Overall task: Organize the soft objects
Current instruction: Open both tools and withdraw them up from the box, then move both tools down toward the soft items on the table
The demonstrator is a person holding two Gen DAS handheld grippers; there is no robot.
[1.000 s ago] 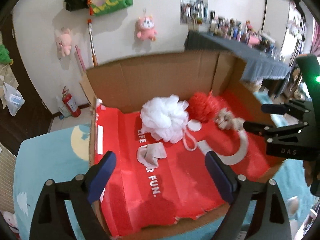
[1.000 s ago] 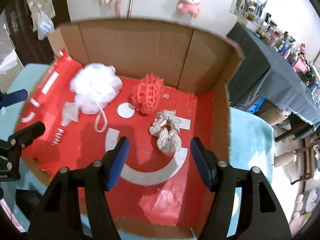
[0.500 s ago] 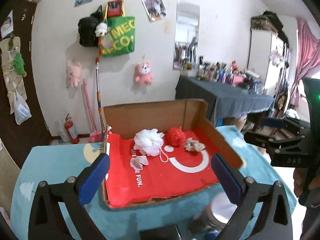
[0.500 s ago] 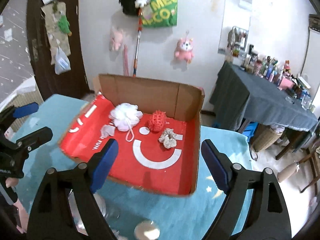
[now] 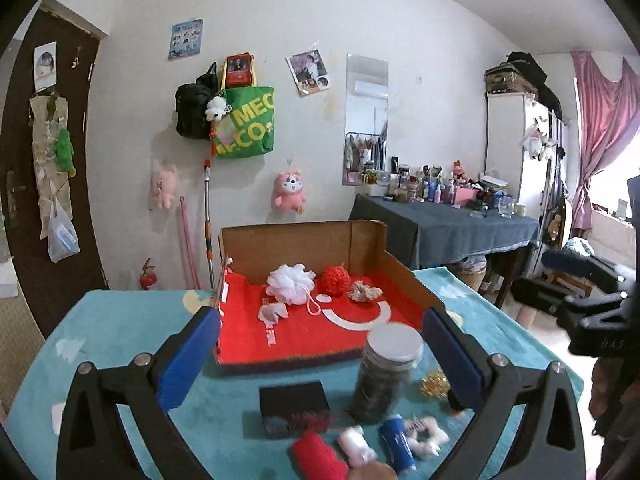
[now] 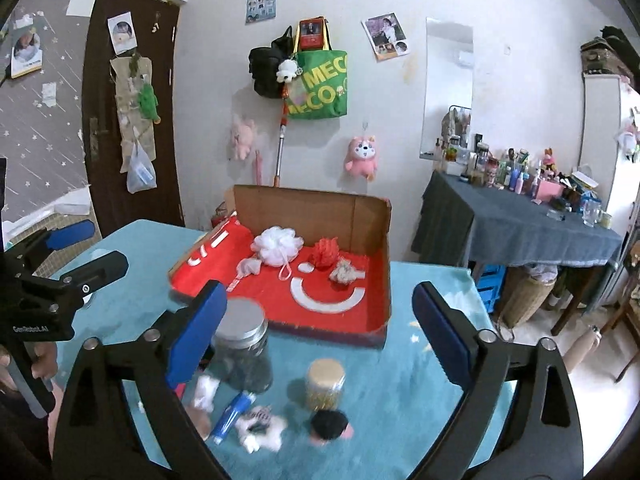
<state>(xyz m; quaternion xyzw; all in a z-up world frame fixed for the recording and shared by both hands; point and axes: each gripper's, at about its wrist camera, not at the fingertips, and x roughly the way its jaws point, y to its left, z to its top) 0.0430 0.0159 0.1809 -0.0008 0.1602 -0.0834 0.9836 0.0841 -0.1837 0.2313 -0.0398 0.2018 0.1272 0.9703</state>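
Note:
A red-lined cardboard box [image 5: 396, 268] [image 6: 380, 264] on the teal table holds a white mesh puff [image 5: 288, 283] [image 6: 277, 245], a red puff [image 5: 334, 278] [image 6: 326, 252], a beige scrunchie [image 5: 364, 292] [image 6: 345, 272] and a small white cloth [image 5: 273, 313] [image 6: 249, 267]. Near the front edge lie a red knit piece [image 5: 318, 456], small white soft items [image 5: 424, 436] [image 6: 260, 426] and a dark round plush [image 6: 330, 424]. My left gripper [image 5: 324, 354] and right gripper [image 6: 320, 332] are open, empty, held back above the front items.
A lidded glass jar [image 5: 384, 376] [image 6: 242, 344], a black box [image 5: 294, 408], a blue tube [image 5: 398, 446] [image 6: 234, 416], a gold-filled jar [image 6: 325, 384] and a gold ornament [image 5: 434, 384] stand among the front items. A cluttered dark-clothed table [image 5: 448, 228] stands behind at the right.
Both grippers have pulled back and up from over the box. The box now looks small and far, and the front items have come into view.

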